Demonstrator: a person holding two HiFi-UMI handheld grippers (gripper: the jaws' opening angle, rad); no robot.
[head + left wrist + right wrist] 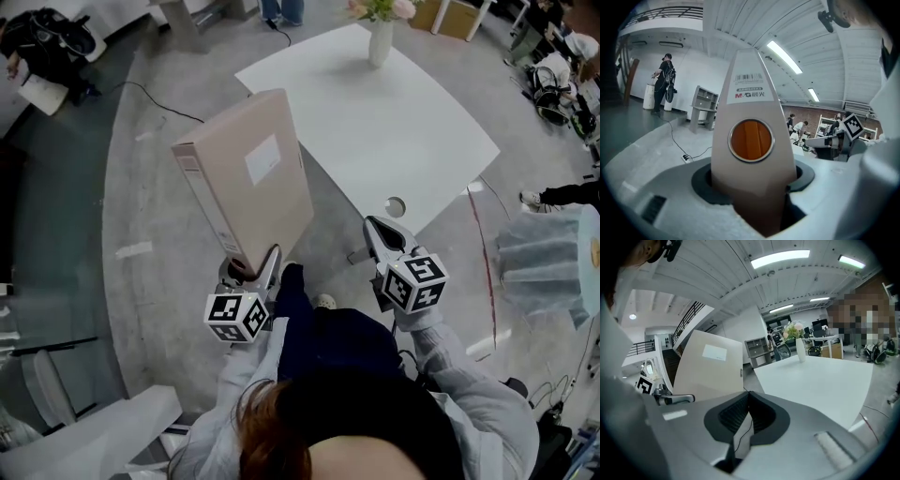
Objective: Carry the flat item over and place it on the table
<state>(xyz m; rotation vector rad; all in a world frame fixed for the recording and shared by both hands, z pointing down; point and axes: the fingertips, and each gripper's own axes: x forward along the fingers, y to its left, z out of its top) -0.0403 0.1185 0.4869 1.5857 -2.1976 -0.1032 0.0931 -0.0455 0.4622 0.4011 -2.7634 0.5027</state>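
Left gripper (251,270) pinches a tall beige box file (246,178) by its lower end. Top-heavy, it may pivot loose short of the upper-right white table (375,131). Right gripper (378,230) closed, empty.

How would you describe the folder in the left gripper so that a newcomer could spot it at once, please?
Find the large white table with the white flower vase. Beside its left edge, the left gripper holds a beige box file upright by its bottom end. It alone has a white label and a round spine hole.
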